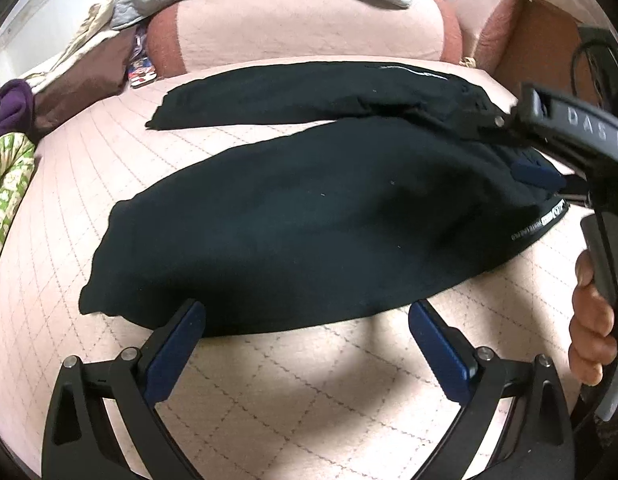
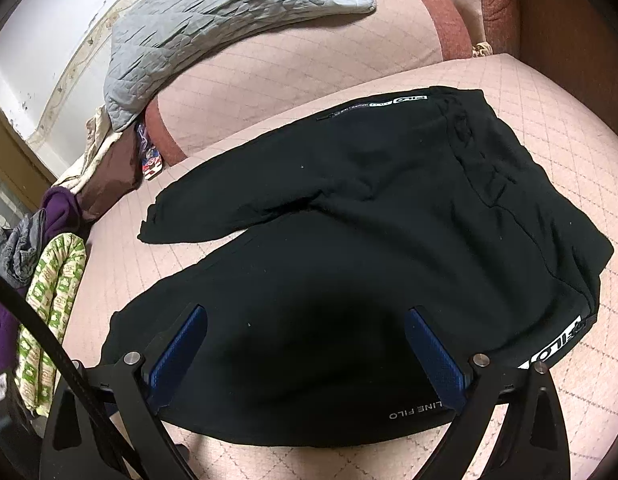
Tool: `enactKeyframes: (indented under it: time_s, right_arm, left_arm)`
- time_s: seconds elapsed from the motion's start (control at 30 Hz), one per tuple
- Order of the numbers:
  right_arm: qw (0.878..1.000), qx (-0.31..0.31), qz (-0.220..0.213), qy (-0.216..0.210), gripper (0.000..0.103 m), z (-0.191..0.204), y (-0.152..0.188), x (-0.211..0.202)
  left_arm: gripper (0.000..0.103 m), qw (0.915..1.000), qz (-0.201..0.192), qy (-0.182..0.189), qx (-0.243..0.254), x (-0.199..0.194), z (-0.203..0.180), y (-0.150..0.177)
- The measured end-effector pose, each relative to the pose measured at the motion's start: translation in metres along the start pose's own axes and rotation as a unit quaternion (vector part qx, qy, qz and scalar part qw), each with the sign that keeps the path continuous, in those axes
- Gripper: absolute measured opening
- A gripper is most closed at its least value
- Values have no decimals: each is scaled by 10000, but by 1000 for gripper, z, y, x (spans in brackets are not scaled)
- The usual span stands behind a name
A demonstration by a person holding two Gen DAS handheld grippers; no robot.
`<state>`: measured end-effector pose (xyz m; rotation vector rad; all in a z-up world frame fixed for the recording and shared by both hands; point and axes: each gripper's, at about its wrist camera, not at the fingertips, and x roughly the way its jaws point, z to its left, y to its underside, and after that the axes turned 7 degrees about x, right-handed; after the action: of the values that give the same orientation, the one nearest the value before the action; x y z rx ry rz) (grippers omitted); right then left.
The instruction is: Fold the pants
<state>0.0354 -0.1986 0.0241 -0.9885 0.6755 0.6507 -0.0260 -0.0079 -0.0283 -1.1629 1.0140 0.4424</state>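
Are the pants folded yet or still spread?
Spread: the black pants lie flat on the pink cover, both legs apart in a V.

We find the left gripper spread wide, empty; the right gripper likewise spread, held by a bare hand.

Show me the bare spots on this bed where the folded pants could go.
Free: the quilted cover in front of the pants, the wedge between the legs, and the strip right of the waistband. Crowded: the left edge, with the green print cloth and purple garment.
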Motion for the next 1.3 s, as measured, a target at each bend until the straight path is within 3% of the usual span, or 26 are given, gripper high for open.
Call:
enactKeyframes:
  time_s: [0.23, 0.4, 0.43, 0.5, 0.57, 0.73, 0.83, 0.9, 1.07, 1.3]
  right_arm:
    - [9999, -21, 63, 99, 101, -2, 1, 12]
    - [9996, -92, -32, 256, 101, -6, 1, 14]
    - [9992, -138, -96, 350, 101, -7, 0, 13]
    - [9988, -191, -116, 433, 101, -9, -5, 8]
    - [9982, -375, -203, 419, 101, -5, -16, -8]
    - [9881, -1307, -522, 628, 101, 10, -68, -34]
    - [9826, -1599, -429, 837, 101, 11, -110, -20]
    - [9816, -1612, -315, 979, 101, 6, -139, -4]
    - [9863, -1360, 134, 923, 100, -4, -201, 54]
    - [9752, -1828, 678, 1052, 98, 14, -234, 148]
  left_arm:
    - [102, 9999, 75, -13, -116, 7, 8, -2]
    - [101, 9998, -216, -9, 40, 1, 12, -5]
    - [97, 9998, -191, 75, 13, -2, 16, -7]
    - [90, 9987, -242, 351, -281, -17, 36, -18]
    - [90, 9962, -383, 496, -607, -34, 61, -32]
    - [90, 9929, -397, 389, -1055, -43, 135, -87]
    - [90, 9948, -206, 267, -961, -16, 171, -124]
    - [90, 9925, 35, 426, -1147, 20, 201, -151]
    - [90, 9885, 222, 263, -1473, 95, 239, -183]
    - [90, 9858, 395, 475, -1559, 172, 259, -203]
